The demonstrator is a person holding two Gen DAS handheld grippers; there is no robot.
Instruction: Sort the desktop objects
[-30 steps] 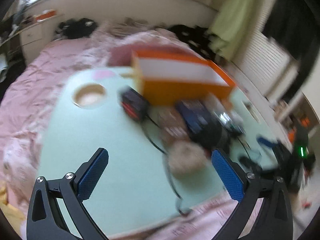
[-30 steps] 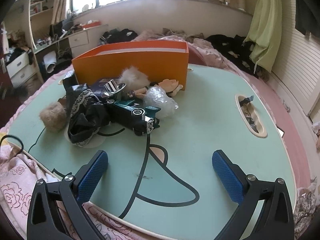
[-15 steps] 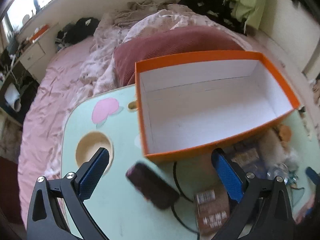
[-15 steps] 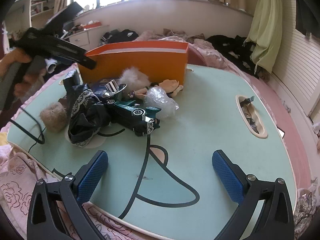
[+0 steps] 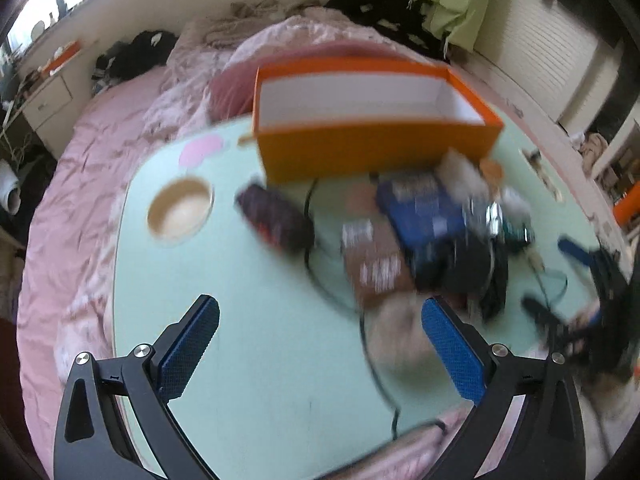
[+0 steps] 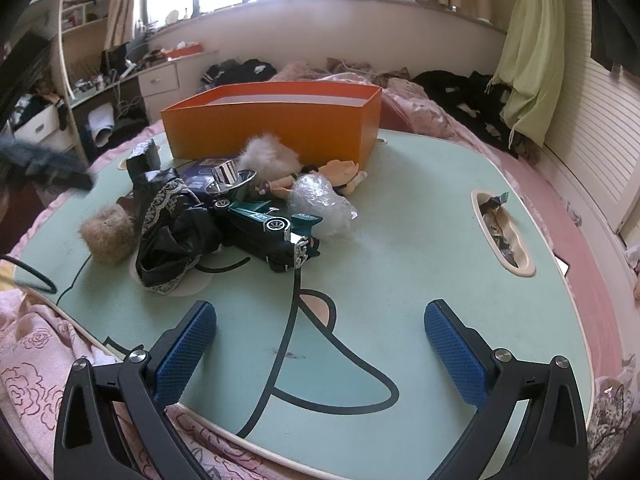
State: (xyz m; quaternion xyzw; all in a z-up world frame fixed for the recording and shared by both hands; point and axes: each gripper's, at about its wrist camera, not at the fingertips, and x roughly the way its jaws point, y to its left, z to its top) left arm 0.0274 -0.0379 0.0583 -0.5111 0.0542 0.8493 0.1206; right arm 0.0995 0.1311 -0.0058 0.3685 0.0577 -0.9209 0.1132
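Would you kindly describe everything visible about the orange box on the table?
The orange box is a rectangular, lidless container, apparently cardboard, orange outside and white inside. It sits upright at the far side of the green table and looks empty. A white fluffy item and other clutter lie against its near wall.

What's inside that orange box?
The orange box shows only bare white walls in the blurred left wrist view; nothing visible inside. Its floor is hidden behind the front wall, so small items could be missed.

Two near, forward-facing wrist views, orange box and table shared.
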